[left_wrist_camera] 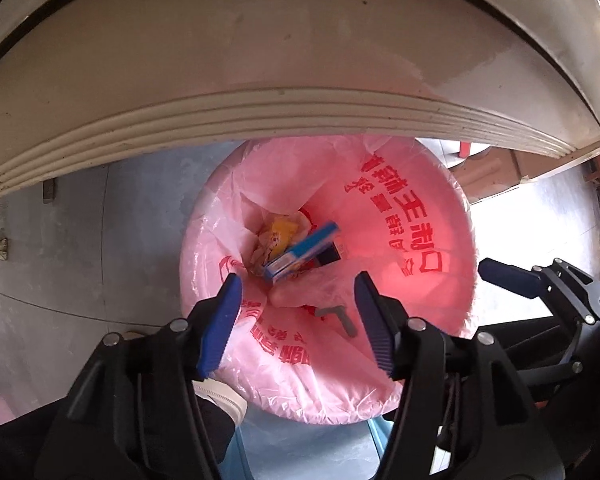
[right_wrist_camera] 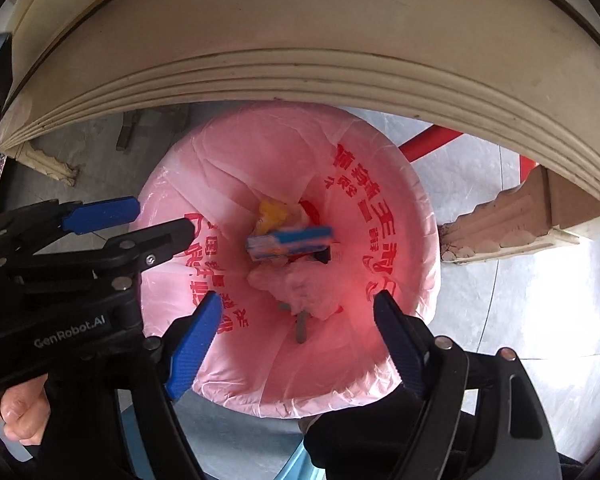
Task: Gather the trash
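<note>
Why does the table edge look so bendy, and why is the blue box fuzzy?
Both wrist views use a fisheye lens, which bows the table edge into an arc. The blue box in the pink bag looks smeared in the right wrist view, sharper in the left, where the floor glares white.

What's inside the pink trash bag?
Inside the pink trash bag lie a blue box, a yellow wrapper, crumpled pink plastic and a small grey piece. Anything underneath is covered.
</note>
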